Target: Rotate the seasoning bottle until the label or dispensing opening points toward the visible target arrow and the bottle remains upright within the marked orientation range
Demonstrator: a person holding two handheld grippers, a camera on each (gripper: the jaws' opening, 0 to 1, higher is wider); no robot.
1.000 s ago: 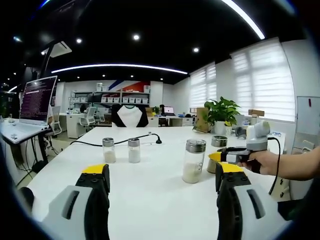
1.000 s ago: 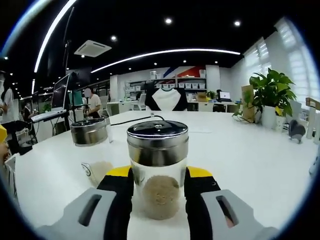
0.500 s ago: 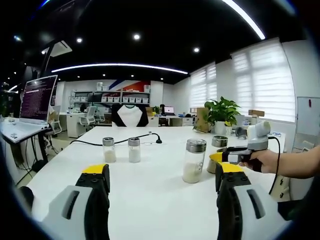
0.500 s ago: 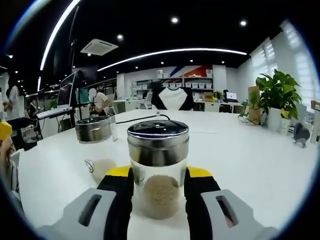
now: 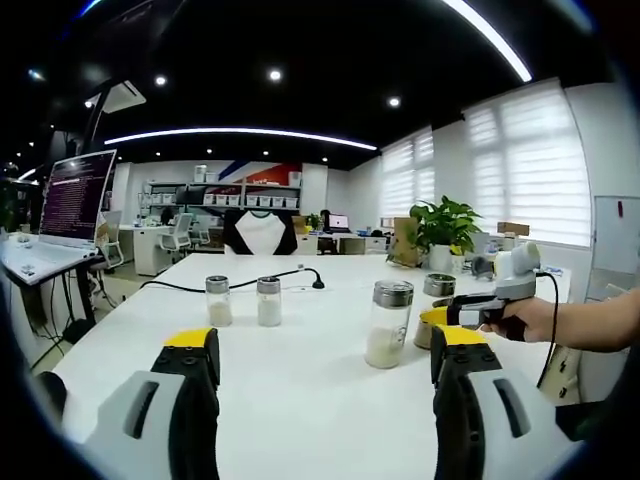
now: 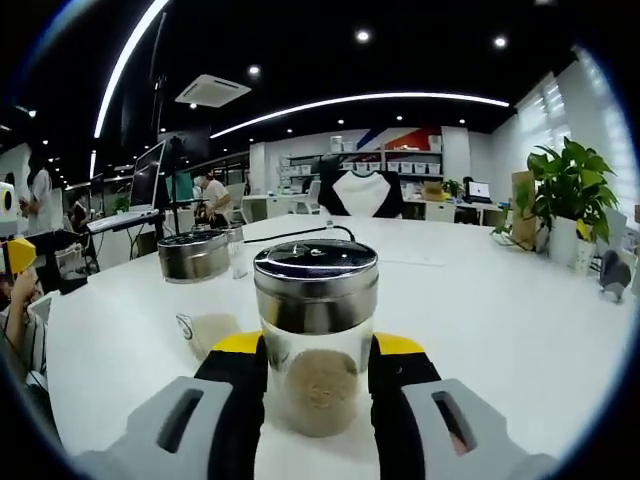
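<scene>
**K:** Grip status? Which jar is in hand?

**M:** Right gripper [image 6: 318,375] has its jaws clamped on the seasoning bottle [image 6: 316,340], yellow pads against the glass on both sides. Bottle is upright on the white table [image 6: 500,320], base between the jaws. Left gripper [image 5: 320,375] is holding nothing, jaws spread wide, hanging over bare table well short of the jars.

**K:** How to do the turn cleanly?

**M:** My take: rotate about the bottle's own vertical axis, wrist only, base flat on the table. Keep the squeeze even so it doesn't tip or slip in the pads. Small increments. No target arrow or orientation marks that I can make out in either view, so heading can't be checked from here.

**K:** Bottle itself?

**M:** Clear glass cylinder, brushed-metal cap, about a third full of tan granules. No label that I can make out on the facing side; can't make out the dispensing holes on the cap.

**K:** Neighbours?

**M:** Second steel-capped jar [image 6: 193,258] just beside it to the left, pale powder inside. Two small shakers [image 5: 243,300] further back in the left gripper view, black cable [image 5: 240,282] behind them. Watch the neighbour during the turn.
</scene>
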